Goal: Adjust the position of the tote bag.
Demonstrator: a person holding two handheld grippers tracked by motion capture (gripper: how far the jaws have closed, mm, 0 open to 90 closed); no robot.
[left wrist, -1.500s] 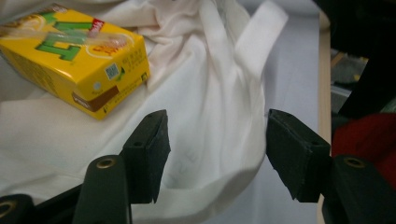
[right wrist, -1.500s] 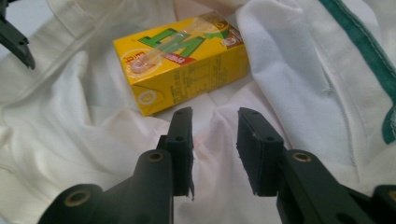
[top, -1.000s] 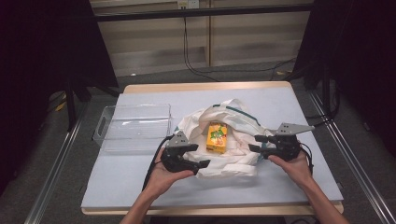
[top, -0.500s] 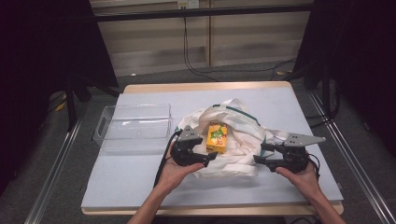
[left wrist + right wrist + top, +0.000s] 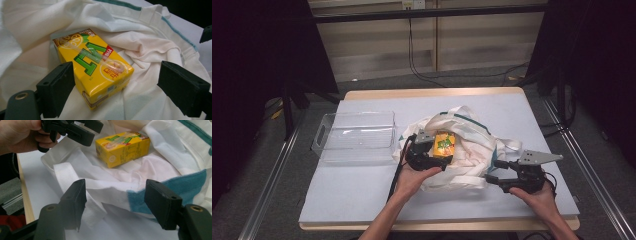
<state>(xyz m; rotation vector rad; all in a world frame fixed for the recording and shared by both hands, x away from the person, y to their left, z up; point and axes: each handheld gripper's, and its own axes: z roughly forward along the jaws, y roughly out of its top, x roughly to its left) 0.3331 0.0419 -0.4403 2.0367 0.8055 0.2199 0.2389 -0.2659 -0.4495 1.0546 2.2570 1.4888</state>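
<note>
A yellow juice carton point(image 5: 443, 144) lies flat on a crumpled white tote bag point(image 5: 472, 150) with teal trim, mid-table. My left gripper point(image 5: 438, 155) sits at the carton's near left side. In the left gripper view its jaws have just been opening and stand open on either side of the carton point(image 5: 93, 67) without touching it. My right gripper point(image 5: 494, 171) is at the bag's front right corner. Its jaws have also just been opening and are open around the bag's rim point(image 5: 160, 167) and a strap, not pressing them. The carton point(image 5: 122, 147) and left gripper point(image 5: 85, 130) lie beyond.
An empty clear plastic bin point(image 5: 354, 136) stands left of the bag. The pale table point(image 5: 362, 200) has bare surface in front and at the far right. Cables run on the floor behind, and dark curtains flank both sides.
My left gripper has moved right, up to the carton. My right gripper has drawn back toward the front right corner of the bag. Both pairs of jaws stand wider.
</note>
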